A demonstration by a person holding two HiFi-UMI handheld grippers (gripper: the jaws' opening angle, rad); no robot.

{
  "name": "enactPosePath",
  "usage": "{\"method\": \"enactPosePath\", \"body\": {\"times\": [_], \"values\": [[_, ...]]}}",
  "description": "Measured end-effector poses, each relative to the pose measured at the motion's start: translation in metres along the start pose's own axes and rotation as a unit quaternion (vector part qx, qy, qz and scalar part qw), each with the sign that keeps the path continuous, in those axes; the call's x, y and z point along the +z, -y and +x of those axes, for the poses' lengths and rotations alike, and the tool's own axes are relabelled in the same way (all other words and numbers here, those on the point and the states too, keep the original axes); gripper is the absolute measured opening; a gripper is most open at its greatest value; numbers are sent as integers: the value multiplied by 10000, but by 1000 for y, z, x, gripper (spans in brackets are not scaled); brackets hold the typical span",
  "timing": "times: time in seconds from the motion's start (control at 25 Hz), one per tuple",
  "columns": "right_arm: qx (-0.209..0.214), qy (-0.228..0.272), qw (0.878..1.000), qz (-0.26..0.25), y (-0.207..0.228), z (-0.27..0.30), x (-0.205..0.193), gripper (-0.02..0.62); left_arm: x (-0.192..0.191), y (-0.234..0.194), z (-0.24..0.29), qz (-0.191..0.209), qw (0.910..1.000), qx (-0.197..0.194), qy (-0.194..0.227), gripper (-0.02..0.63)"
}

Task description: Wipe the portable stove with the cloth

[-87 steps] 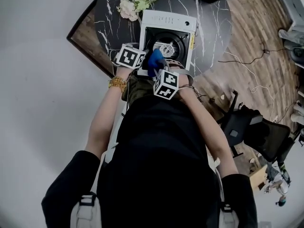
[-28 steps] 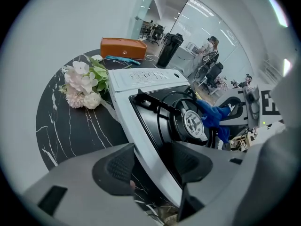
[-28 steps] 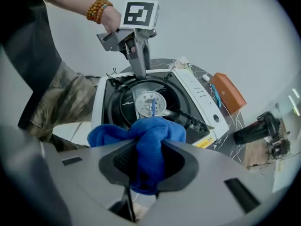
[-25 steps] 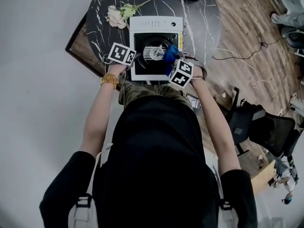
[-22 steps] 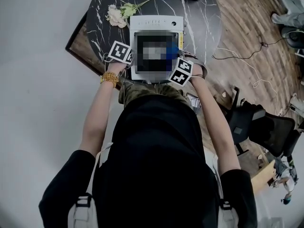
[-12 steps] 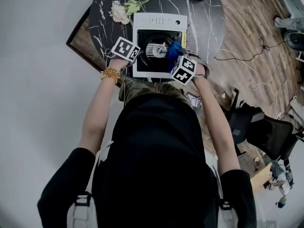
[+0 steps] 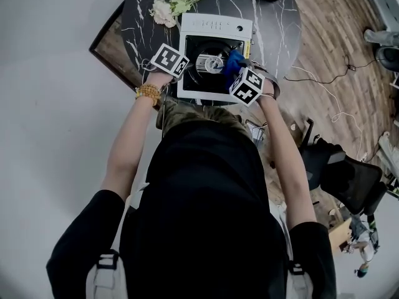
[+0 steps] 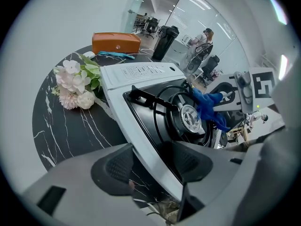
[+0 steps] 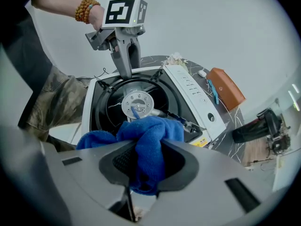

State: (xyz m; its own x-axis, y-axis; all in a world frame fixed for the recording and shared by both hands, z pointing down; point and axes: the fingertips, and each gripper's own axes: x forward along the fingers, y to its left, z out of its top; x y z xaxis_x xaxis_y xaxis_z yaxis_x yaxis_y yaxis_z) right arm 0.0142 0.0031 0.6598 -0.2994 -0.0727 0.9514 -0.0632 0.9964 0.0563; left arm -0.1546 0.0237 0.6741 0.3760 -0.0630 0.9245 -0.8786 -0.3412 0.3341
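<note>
The round black bench (image 7: 142,18) with white lines holds pale flowers (image 7: 164,9). The left tongs (image 8: 155,160) pinch the near edge of the white portable stove (image 7: 216,25). The right tongs (image 9: 141,160) squeeze the blue cloth (image 7: 235,60) beside its burner. Further right lies a wood floor (image 7: 336,36) with a black chair (image 7: 349,180).

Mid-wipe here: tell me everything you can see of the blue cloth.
The blue cloth looks like a soft, fluffy microfibre rag, bunched into folds rather than spread flat. The right gripper is shut on its middle, with lobes bulging out ahead of the pads. It sits over the black top of the portable stove, right beside the round silver burner. Whether it presses on the surface I can't tell.
</note>
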Motion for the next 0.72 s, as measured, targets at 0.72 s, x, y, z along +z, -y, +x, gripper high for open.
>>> {"method": "enactPosePath", "body": {"times": [0.72], "values": [[732, -325, 9802, -1810, 16, 6, 7, 89, -2, 2, 2, 21, 9997, -139, -174, 256]]}}
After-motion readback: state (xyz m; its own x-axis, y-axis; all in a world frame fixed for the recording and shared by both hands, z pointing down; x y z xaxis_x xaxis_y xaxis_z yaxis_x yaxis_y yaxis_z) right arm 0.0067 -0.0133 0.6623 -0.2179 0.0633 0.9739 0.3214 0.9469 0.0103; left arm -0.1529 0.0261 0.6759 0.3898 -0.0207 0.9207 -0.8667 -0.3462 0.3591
